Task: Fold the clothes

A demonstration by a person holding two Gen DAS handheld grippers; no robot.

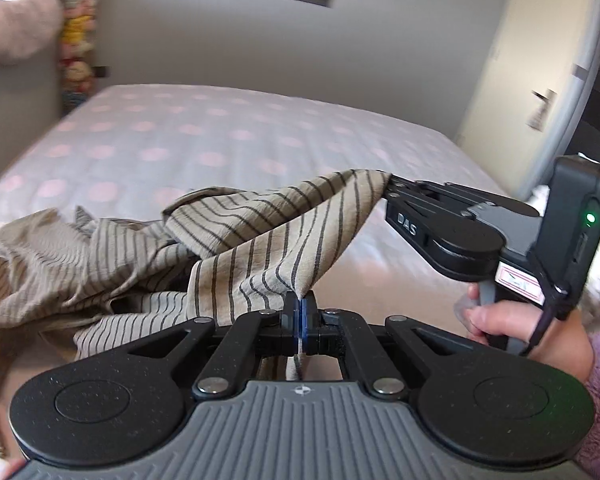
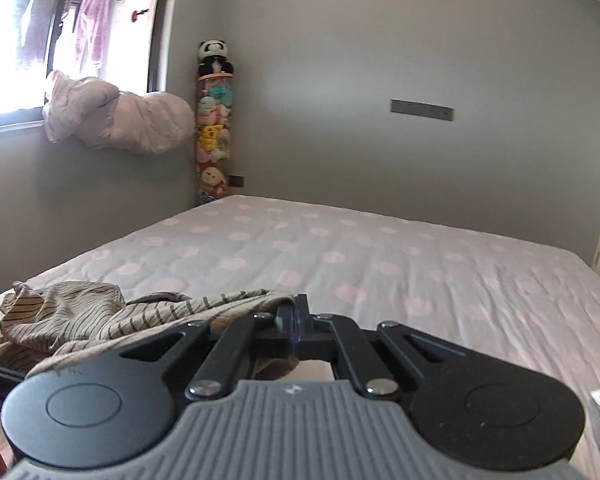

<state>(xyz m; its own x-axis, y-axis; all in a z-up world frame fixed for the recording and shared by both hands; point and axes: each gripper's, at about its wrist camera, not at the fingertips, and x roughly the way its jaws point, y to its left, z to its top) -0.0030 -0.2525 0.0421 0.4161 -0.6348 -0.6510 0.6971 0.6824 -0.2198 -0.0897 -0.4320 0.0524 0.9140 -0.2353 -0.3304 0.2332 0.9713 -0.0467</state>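
A beige garment with thin dark stripes [image 1: 236, 236] hangs lifted over the near part of the bed [image 1: 188, 136]. My left gripper [image 1: 301, 312] is shut on one edge of it, the cloth pinched between its blue pads. My right gripper [image 1: 392, 184] comes in from the right in the left wrist view, held by a hand in a fuzzy pink sleeve, and is shut on another corner. The cloth stretches taut between the two grips. In the right wrist view my right gripper [image 2: 291, 322] clamps the garment [image 2: 84, 316], which trails crumpled to the left.
The bed carries a pale sheet with pink dots [image 2: 380, 264]. A tall stack of plush toys [image 2: 214, 120] fills the far corner. A pink bundle of bedding [image 2: 120, 120] lies on the window sill. A white door [image 1: 540, 60] stands to the right.
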